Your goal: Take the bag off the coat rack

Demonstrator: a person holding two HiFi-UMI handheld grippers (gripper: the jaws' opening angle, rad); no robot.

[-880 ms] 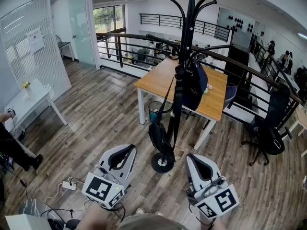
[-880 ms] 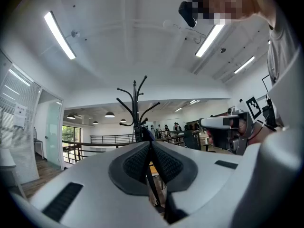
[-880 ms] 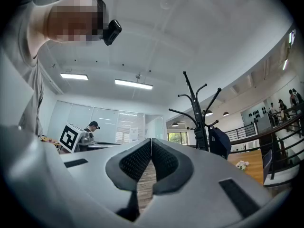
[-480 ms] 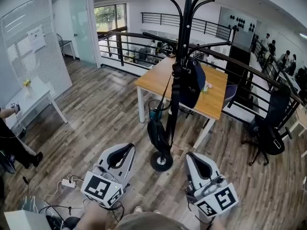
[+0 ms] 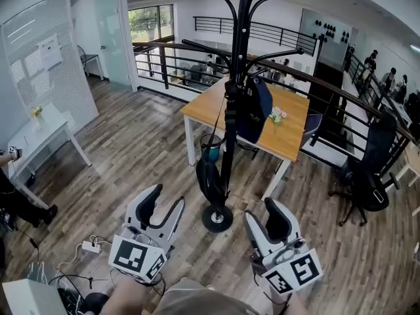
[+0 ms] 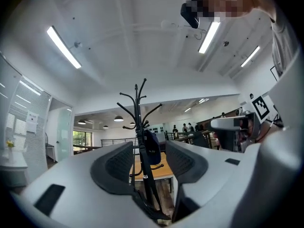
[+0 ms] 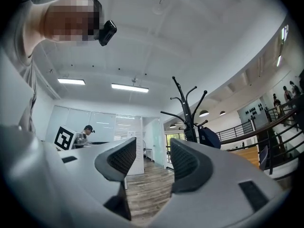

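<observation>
Dark blue cloth bag (image 5: 254,107) hanging high on the black coat rack (image 5: 230,130), on the side towards the wooden table (image 5: 292,136); a second, black pouch (image 5: 209,181) hangs low against the pole on a long strap. We judge both to be soft and light, likely to sag and swing once lifted. The loop or strap just under the hook looks the firmest place to take hold, since the cloth body would bunch. The left gripper (image 5: 167,201) and right gripper (image 5: 264,214) are held low, near the rack's round base (image 5: 217,219) and well below the blue bag. Each has its jaws spread wide with nothing between them. We note curved hooks projecting above and beside the bag, so a strap must rise past the hook tip before coming away. The plank floor (image 5: 138,156) gives room on the left; the table and railing (image 5: 164,58) close off the far side
</observation>
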